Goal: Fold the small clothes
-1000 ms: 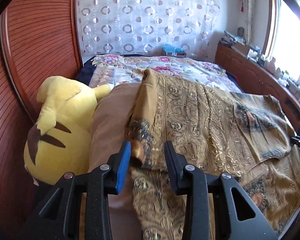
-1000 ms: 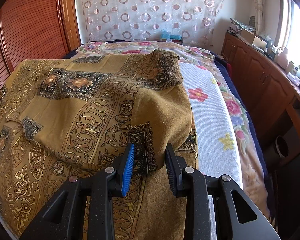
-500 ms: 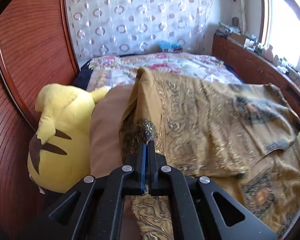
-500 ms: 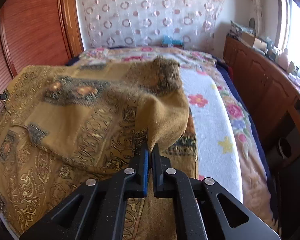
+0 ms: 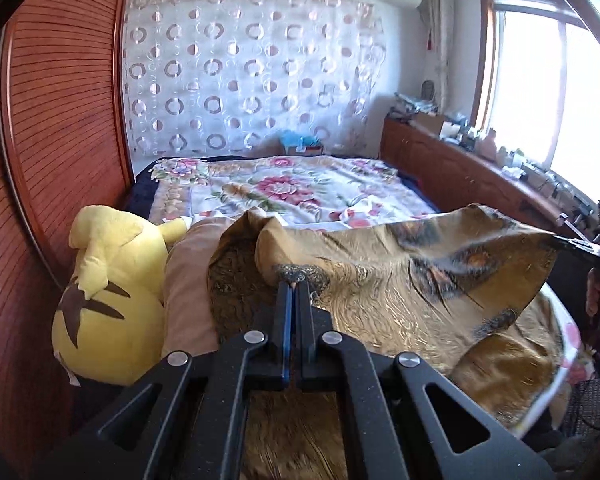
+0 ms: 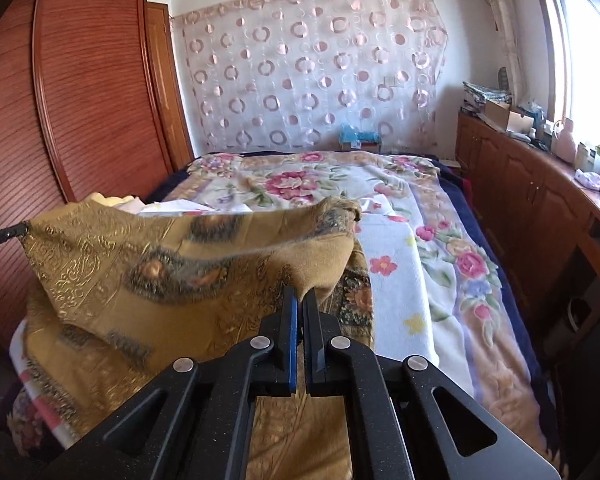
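Note:
A gold-brown garment with dark patterned patches [image 5: 400, 292] lies over the near end of the bed; it also shows in the right wrist view [image 6: 172, 276]. My left gripper [image 5: 295, 280] is shut on its near left edge and holds it lifted. My right gripper [image 6: 300, 294] is shut on its near right edge and holds it lifted too. The cloth hangs stretched between the two grippers, with its lower part resting on the bed. The right gripper shows at the far right of the left wrist view [image 5: 580, 246].
A yellow plush toy [image 5: 108, 296] sits left of the garment beside a tan pillow [image 5: 188, 280]. A floral blanket [image 6: 300, 180] covers the bed beyond. A wooden wardrobe [image 6: 80, 100] stands left, a wooden cabinet [image 6: 540, 208] with clutter right, under the window.
Both grippers closed on the garment's near edges and lifted them. The cloth rose off the bed and now spans between them.

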`<state>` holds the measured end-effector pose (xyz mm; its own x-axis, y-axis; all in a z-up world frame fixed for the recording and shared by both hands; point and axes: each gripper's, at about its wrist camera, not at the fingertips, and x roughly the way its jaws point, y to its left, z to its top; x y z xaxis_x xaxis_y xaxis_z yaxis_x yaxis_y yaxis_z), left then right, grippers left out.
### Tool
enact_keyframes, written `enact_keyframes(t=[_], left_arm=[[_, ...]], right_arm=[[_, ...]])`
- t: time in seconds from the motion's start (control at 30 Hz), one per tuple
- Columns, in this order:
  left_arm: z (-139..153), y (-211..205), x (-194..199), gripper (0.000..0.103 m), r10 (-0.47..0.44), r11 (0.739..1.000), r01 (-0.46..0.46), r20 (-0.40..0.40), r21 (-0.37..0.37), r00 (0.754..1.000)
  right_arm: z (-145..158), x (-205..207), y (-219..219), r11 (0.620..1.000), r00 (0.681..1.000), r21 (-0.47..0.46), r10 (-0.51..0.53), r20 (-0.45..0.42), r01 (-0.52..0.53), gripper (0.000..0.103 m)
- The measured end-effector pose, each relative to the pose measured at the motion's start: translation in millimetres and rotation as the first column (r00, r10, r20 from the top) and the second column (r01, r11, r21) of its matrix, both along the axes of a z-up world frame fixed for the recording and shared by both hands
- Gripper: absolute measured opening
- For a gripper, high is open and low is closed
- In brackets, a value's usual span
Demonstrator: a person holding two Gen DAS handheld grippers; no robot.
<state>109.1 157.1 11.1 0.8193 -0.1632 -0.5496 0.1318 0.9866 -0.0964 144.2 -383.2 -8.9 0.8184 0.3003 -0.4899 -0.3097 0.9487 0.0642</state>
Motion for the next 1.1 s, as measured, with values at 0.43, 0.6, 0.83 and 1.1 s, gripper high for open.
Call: enact_keyframes(t=[0.43, 0.6, 0.83, 1.1], left_arm=[[-43, 11, -65, 0.002, 0.062, 0.998, -0.062, -0.086, 0.001, 0.994], [-73, 7, -69, 0.002, 0.081, 0.997, -0.080, -0.146, 0.009, 0.986], [-85, 10, -72, 0.010, 0.099, 0.994, -0.105, -0.175, -0.026, 0.980], [-77, 2, -76, 0.027, 0.101, 0.995, -0.102, -0.154, -0.002, 0.983]], right_arm=[[-27, -63, -38, 1.000, 0.996, 0.009, 0.026, -0.083, -0.025, 0.002], [-51, -58, -40, 1.000, 0.990, -0.008, 0.005, -0.142, -0.006, 0.002], [-48, -54, -31, 0.999, 0.989, -0.034, -0.013, -0.149, 0.008, 0.006], [-41, -78, -28, 0.996, 0.994, -0.084, -0.037, -0.103, 0.029, 0.020]])
